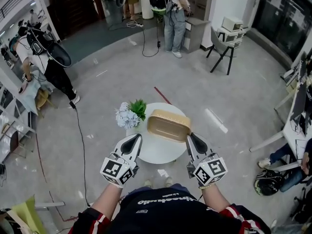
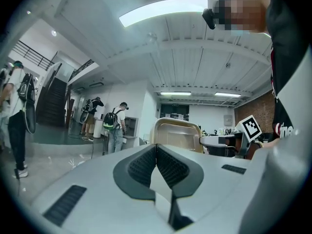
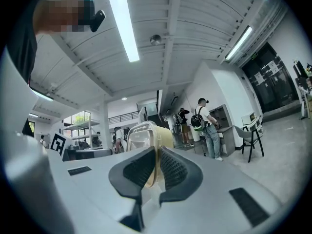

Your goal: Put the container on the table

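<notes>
The right tool (image 1: pixel 191 139) is clenched on the rim of a tan rectangular plastic container (image 1: pixel 168 126) over a round white bench (image 1: pixel 156 156). The left tool (image 1: pixel 134 141), jaws together and empty, is just beside it.

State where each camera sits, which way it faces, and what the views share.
Head view: on the person's head, facing steeply down at table, container, flowers; forearms, left tool, right tool show.
Left gripper view: on the left tool, facing along its shut jaws toward the container; torso at right.
Right gripper view: on the right tool, facing along jaws clamped on the container's rim; torso at left.
Shared: all three show the container.
</notes>
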`<state>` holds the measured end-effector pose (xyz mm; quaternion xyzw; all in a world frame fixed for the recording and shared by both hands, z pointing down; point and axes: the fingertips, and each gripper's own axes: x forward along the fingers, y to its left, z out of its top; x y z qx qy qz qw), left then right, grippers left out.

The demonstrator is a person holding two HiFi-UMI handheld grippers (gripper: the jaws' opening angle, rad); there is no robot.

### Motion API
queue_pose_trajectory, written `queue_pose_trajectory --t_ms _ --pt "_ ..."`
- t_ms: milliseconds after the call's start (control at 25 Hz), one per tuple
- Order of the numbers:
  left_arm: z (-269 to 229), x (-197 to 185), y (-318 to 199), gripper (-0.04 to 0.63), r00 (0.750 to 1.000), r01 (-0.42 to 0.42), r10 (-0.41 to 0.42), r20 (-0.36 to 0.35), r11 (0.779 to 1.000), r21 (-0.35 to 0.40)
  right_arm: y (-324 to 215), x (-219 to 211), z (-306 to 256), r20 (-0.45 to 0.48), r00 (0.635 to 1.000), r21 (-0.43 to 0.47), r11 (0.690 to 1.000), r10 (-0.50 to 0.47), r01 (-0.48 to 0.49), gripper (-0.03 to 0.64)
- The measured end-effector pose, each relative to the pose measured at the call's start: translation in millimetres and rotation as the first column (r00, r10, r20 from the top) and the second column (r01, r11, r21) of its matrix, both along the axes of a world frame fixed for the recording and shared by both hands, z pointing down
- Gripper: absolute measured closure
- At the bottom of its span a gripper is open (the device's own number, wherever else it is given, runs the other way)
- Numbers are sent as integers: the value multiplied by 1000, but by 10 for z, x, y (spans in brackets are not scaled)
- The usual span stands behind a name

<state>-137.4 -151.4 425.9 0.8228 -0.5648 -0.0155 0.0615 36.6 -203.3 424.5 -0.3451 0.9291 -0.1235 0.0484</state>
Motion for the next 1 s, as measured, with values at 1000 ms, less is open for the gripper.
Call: queue_pose_trajectory --t_ms 1000 --pt "53 -79 -507 571 988 -150 150 -21 989 12 -212 -126 -8 -16 993 -12 993 114 -114 568"
